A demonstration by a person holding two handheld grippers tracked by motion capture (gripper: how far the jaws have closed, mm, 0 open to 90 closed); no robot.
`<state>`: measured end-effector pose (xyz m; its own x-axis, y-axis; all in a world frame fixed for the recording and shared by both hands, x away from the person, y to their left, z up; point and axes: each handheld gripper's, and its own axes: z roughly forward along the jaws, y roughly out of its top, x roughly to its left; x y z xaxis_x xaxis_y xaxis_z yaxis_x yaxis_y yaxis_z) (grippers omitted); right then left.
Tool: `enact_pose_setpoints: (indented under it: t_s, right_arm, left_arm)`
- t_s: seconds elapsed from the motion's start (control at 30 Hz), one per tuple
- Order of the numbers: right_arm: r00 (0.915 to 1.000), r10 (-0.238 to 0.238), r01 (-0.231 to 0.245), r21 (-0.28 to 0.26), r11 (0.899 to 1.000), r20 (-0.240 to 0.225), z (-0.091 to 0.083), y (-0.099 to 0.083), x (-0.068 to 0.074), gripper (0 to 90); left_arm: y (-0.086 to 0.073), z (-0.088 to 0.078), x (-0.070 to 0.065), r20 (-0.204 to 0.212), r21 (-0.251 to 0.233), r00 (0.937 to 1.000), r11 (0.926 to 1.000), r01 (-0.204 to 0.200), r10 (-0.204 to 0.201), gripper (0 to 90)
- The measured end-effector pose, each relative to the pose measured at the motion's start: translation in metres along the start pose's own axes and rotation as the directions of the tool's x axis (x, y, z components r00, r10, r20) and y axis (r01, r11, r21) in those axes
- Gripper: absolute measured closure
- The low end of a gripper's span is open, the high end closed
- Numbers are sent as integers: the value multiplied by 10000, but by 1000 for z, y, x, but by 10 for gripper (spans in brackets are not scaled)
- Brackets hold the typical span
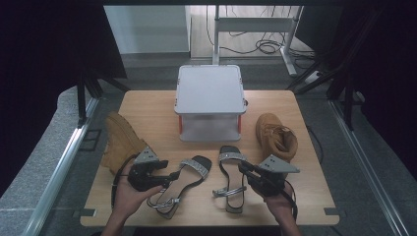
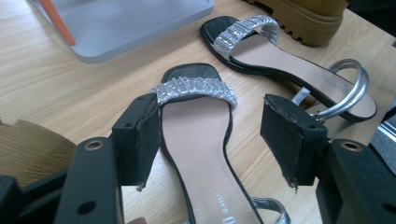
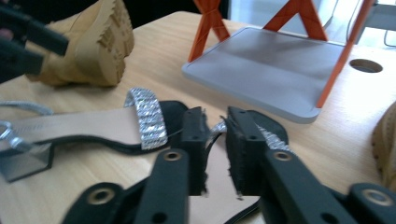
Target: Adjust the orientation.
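Two black sandals with glittery silver toe straps lie side by side on the wooden table. My left gripper [image 1: 172, 176] [image 2: 210, 135] is open, its jaws straddling the left sandal [image 1: 196, 164] [image 2: 201, 154] just behind the toe strap; the left pad sits at the sole's edge and the right pad stands apart. My right gripper [image 1: 244, 168] [image 3: 215, 135] reaches over the right sandal [image 1: 230, 189] [image 2: 289, 70]. Its jaws are nearly together, pinching that sandal's silver strap [image 3: 276, 138] at the tips. The left sandal [image 3: 93, 126] lies beyond it.
A grey two-level rack [image 1: 210, 88] [image 3: 280, 65] with orange posts stands at the table's back middle. One tan boot [image 1: 120, 140] [image 3: 88, 46] lies on its side at the left, and another tan boot [image 1: 275, 135] [image 2: 303, 18] stands at the right. The table's front edge is close to both hands.
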<state>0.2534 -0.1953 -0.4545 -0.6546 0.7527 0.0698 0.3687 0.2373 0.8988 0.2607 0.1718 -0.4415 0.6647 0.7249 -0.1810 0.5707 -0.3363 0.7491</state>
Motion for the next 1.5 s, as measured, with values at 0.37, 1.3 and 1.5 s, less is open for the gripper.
enact_pose_setpoints:
  t_s: [0.37, 1.3, 1.5]
  right_arm:
    - [9924, -594, 665, 627, 9958, -1080, 5, -10, 33, 888]
    - [9713, -925, 1358, 1915, 9721, -2191, 20, -40, 63, 892]
    - [9705, -877, 1370, 2146, 9671, -2245, 22, -47, 64, 892]
  left_arm:
    - [-5, -1, 6, -64, 30, 9999, 9999, 133, -132, 377]
    - [-16, 1, 7, -465, 324, 9988, 9994, 151, -136, 372]
    - [-17, 2, 6, -463, 369, 9989, 9992, 134, -117, 371]
